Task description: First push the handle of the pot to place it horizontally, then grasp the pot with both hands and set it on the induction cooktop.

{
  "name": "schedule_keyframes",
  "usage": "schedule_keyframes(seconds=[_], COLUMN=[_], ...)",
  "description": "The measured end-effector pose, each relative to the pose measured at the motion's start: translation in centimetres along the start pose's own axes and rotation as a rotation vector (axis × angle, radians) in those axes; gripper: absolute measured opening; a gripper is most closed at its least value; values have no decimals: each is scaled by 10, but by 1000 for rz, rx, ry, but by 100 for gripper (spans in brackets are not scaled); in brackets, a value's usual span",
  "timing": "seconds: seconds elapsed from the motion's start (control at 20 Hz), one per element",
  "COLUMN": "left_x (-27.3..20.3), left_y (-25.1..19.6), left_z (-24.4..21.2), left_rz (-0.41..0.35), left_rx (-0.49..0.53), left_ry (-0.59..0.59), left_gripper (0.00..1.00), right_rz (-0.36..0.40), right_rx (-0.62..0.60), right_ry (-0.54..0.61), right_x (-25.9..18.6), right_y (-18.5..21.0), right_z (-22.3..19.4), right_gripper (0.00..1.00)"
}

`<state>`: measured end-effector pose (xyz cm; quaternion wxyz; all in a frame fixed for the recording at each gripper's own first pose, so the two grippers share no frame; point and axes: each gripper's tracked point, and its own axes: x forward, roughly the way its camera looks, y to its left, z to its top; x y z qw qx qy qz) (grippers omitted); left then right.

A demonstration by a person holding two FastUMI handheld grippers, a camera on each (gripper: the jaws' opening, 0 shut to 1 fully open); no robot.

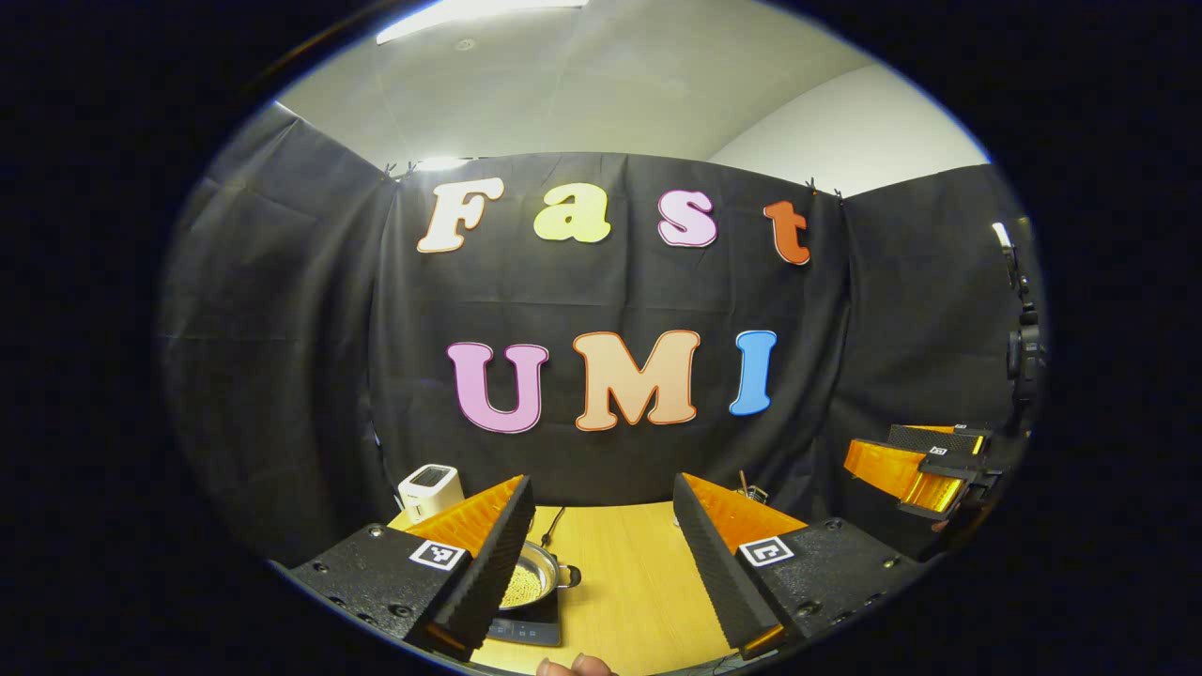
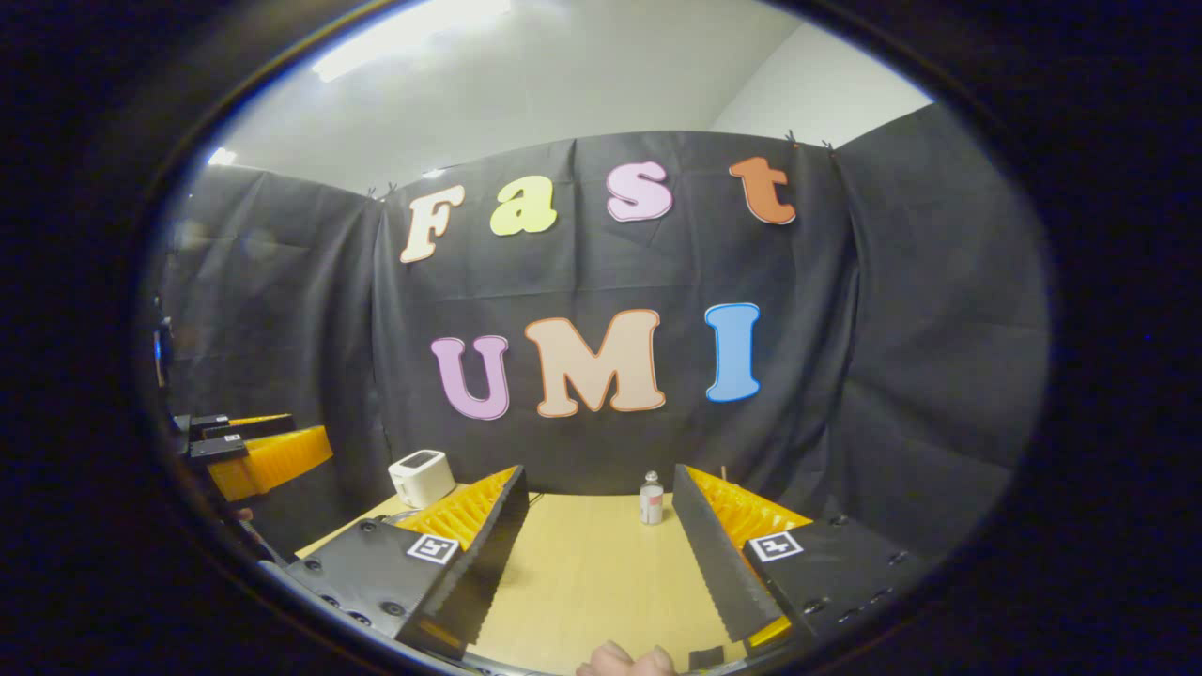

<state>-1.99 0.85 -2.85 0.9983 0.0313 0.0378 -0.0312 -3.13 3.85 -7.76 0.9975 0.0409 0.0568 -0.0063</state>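
Left gripper view is showing the pot (image 1: 531,580) already sitting on the induction cooktop (image 1: 526,629) below the open left gripper (image 1: 601,563), so withdrawing clear is advisable.

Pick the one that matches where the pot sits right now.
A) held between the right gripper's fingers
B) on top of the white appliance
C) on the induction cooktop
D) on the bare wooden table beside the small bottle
C: in the left gripper view the pot rests on the dark induction cooktop, with no finger touching it.

Steel pot (image 1: 533,582) — grain-filled — sits upright on the black induction cooktop (image 1: 526,627).
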Motion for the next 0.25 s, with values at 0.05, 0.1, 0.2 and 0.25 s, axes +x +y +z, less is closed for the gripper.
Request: schedule_keyframes(seconds=[0.05,0.1,0.2,0.25], left_x=[0,1,0,0], left_y=[-4,-6,-8,-9], left_z=[0,0,1,0], left_rz=[3,8,14,17], left_rx=[-4,-5,-7,-9], left_ry=[-2,1,-3,-3], left_gripper=[91,90,90,90], right_rz=[-1,1,7,10], right_rx=[-1,0,4,5], right_ry=[-3,-3,-1,0], right_x=[1,1,0,0], right_y=[-4,-7,-10,-11], right_z=[0,1,1,1], right_gripper=[93,93,95,95])
